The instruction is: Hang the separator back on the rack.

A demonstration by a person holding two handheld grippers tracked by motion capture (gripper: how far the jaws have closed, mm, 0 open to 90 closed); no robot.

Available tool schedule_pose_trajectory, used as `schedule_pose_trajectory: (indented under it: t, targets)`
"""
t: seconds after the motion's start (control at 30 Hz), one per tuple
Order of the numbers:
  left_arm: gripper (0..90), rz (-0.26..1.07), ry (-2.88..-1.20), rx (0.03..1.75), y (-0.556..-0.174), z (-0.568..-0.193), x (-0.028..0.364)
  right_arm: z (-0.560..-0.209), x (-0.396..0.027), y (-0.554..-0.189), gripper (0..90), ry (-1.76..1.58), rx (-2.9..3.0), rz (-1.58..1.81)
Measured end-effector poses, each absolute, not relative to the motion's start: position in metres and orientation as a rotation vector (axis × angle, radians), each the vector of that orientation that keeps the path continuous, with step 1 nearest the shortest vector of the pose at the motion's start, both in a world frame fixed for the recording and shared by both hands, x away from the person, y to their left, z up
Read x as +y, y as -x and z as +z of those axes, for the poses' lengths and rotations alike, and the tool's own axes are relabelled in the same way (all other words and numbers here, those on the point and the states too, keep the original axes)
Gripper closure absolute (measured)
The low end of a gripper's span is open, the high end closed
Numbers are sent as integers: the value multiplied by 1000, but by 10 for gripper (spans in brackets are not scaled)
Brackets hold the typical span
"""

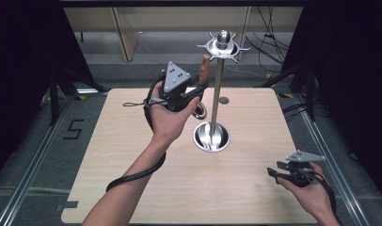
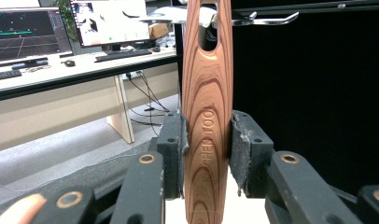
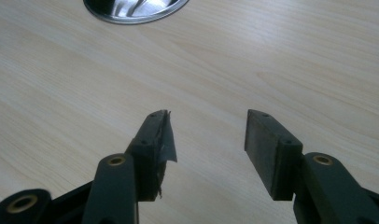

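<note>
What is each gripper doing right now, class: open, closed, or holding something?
Left gripper: closed on the wooden handle, held upright near the metal stand.
Right gripper: open, empty, over the table.

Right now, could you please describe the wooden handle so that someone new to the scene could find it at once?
Start at the steel stand rising from the middle of the table. Just left of its hook ring, the left gripper is held up in the air, shut on the wooden handle. It is the one reddish-brown, grained piece among metal and black parts, upright, with a slot near its top.
</note>
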State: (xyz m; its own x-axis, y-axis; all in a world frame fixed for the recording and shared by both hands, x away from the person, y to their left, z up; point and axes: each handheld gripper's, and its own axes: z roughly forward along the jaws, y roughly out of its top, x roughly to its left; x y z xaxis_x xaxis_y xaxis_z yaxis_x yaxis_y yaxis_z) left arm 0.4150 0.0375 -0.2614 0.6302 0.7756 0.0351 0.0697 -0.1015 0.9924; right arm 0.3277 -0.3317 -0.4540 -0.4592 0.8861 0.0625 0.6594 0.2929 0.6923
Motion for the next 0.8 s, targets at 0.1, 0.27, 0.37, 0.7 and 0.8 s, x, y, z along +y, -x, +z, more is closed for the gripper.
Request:
schedule_pose_trajectory:
  t: [0.1,0.27,0.37,0.7,0.8]
  targets:
    - [672,689,-1583,723,-415,-261,37,-454,-332,-328,506,-1400,2233,950]
    - [671,687,-1590,724,-415,-260,35,-455,-333,-329,506,-1362,2238,944]
    - [672,689,-1596,731,-415,-260,33,-455,-333,-329,505,-1359,2234,934]
    - [672,682,-1612,743,-418,-260,29,-454,-333,-328,505,-1383,2239,930]
    - [672,682,-1619,745,-419,-260,29,-456,-333,-329,505,-1363,2239,938]
